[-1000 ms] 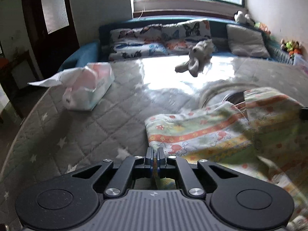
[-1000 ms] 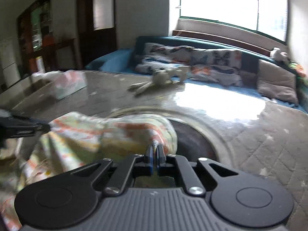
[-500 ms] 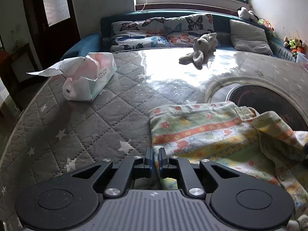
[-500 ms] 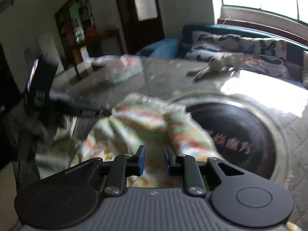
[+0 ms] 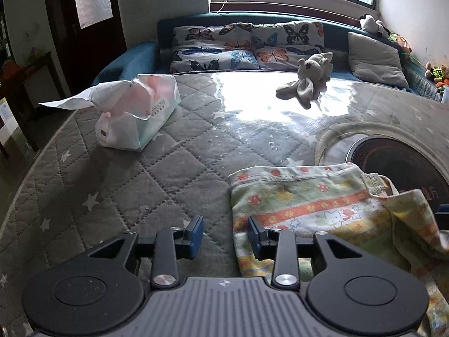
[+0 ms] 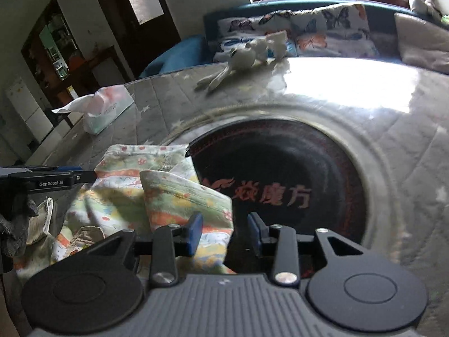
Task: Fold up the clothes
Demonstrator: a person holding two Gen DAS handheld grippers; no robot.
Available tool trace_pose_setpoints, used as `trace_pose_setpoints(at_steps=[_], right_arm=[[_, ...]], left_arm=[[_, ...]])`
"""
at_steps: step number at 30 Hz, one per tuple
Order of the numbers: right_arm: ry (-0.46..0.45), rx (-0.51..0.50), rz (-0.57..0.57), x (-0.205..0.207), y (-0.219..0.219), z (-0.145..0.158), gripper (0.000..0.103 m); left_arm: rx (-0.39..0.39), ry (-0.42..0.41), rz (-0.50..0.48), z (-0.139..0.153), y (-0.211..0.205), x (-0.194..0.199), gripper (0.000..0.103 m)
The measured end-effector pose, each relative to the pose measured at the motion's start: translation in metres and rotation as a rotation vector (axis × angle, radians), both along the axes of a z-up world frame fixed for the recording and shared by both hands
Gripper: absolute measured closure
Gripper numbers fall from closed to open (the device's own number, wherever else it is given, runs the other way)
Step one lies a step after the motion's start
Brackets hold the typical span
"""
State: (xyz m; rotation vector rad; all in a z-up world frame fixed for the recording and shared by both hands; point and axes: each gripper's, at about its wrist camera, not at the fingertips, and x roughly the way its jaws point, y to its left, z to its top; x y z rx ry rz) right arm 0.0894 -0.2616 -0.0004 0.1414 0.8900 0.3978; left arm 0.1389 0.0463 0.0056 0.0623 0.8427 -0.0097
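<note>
the printed cloth looks light, limp and slip-prone; best pinched at hemmed corners. left gripper and right gripper jaws are opening, pinching nothing.

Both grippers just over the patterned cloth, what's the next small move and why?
Probably lift both clear and re-aim for the next fold. The left gripper and right gripper have jaws opening with no pad pressing on the patterned cloth, which lies folded over on the quilted table cover, its right part rumpled and overlapping the dark round plate.
</note>
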Motion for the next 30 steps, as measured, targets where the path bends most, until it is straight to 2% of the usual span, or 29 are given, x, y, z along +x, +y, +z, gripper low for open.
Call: trace_pose_setpoints(at_steps=[7,9,10,12,15,17,21,24,30], right_arm=[[-0.010,-0.020,0.009,0.004,0.014,-0.005,0.069],[-0.019,-0.027,0.020,0.004,0.018,-0.005,0.086],[-0.022,-0.032,0.027,0.004,0.020,-0.005,0.087],[-0.050,-0.060,0.031,0.002,0.023,-0.001,0.099],[-0.141,-0.128,0.004,-0.003,0.023,0.011,0.099],[-0.210,-0.188,-0.052,-0.004,0.016,0.022,0.100],[-0.278,-0.267,-0.174,0.005,-0.004,0.034,0.100],[-0.253,-0.263,-0.225,0.017,-0.021,0.030,0.100],[-0.258,-0.285,-0.273,0.037,-0.030,0.022,0.101]], left_arm=[[0.006,-0.007,-0.036,-0.002,-0.005,0.004,0.064],[0.012,-0.008,-0.048,-0.003,-0.008,0.005,0.064],[0.013,-0.008,-0.053,-0.004,-0.009,0.006,0.064],[0.010,-0.007,-0.058,-0.004,-0.010,0.009,0.064],[0.008,-0.007,-0.066,-0.003,-0.011,0.012,0.075],[0.011,-0.009,-0.074,-0.003,-0.012,0.014,0.082],[0.030,-0.023,-0.087,-0.005,-0.016,0.014,0.090],[0.062,-0.042,-0.089,-0.005,-0.020,0.015,0.100],[0.112,-0.121,-0.069,0.005,-0.022,0.027,0.103]])
